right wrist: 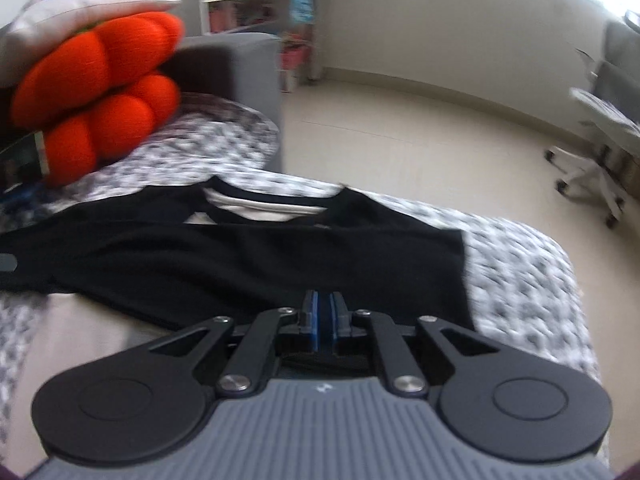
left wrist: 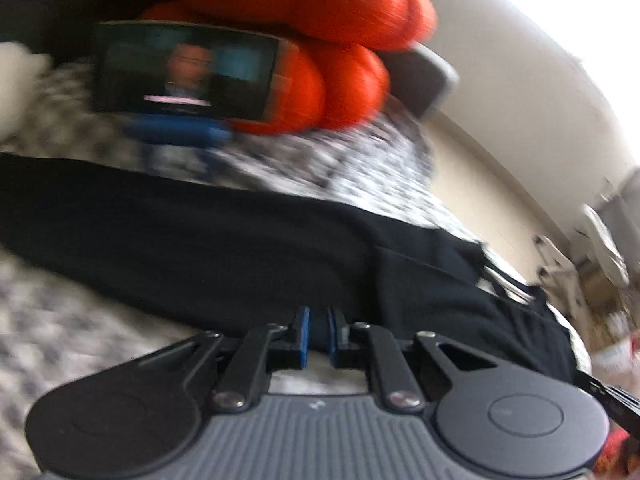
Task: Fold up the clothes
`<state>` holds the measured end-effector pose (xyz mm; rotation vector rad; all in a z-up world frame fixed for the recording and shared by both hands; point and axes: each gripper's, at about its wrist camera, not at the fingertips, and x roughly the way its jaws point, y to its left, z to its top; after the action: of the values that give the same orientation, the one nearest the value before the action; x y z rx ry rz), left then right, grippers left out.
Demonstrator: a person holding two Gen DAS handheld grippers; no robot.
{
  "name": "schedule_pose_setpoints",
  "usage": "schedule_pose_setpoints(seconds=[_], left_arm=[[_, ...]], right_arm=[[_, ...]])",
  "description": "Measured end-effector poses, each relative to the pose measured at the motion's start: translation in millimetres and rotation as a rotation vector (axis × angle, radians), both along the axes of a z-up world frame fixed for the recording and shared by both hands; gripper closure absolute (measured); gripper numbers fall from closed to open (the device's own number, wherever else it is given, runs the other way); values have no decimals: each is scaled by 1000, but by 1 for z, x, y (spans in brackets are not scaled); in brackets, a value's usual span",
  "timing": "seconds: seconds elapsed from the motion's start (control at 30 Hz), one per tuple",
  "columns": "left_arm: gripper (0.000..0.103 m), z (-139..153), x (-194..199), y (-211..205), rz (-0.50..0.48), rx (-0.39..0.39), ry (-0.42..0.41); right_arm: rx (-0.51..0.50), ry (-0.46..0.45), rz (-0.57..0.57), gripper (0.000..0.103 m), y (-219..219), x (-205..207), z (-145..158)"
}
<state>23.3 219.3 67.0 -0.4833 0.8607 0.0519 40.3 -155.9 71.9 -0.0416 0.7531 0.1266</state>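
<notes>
Black shirt (right wrist: 248,256) crosswise, neckline far

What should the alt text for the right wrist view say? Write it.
The right tongs pinch the near edge of a black shirt spread on a speckled bed cover. An orange ribbed cushion sits at upper left, and a white wheeled chair stands on the pale floor at right.

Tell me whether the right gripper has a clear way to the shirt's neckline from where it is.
Probably yes. Only flat black shirt lies between the right gripper and the neckline; the orange cushion sits off to one side. Its jaws are nearly closed on the near hem, though.
</notes>
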Motion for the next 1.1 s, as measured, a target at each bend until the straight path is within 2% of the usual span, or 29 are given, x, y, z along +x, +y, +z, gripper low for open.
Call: schedule_pose_setpoints(seconds=[0.13, 0.2, 0.27, 0.37, 0.53, 0.6, 0.67, 0.73, 0.93, 1.03, 1.1], left_arm=[[91, -14, -24, 63, 171, 14, 26], [86, -22, -37, 97, 269, 13, 39], [76, -32, -53, 125, 360, 15, 44], [75, -45, -69, 159, 467, -14, 48], [67, -58, -82, 196, 572, -106, 15], [61, -58, -83, 205, 607, -135, -21], [47, -59, -82, 209, 626, -143, -50], [42, -63, -77, 213, 627, -146, -62], [42, -67, -65, 218, 650, -119, -99], [44, -69, -59, 222, 671, -130, -115], [67, -70, -54, 222, 662, -126, -110]], right_arm=[[-20, -1, 47, 92, 21, 0, 1], [-27, -1, 57, 91, 27, 1, 1], [-30, -1, 62, 91, 32, 2, 1], [-37, -3, 69, 90, 39, 4, 1], [-57, -5, 90, 90, 53, 6, 1], [-68, -5, 97, 90, 57, 6, 0], [-74, -4, 97, 90, 59, 6, 0], [-79, -3, 96, 90, 60, 7, 0], [-87, -9, 104, 90, 64, 8, 0], [-95, -12, 104, 90, 64, 8, 0], [-95, -14, 100, 90, 63, 8, 0]])
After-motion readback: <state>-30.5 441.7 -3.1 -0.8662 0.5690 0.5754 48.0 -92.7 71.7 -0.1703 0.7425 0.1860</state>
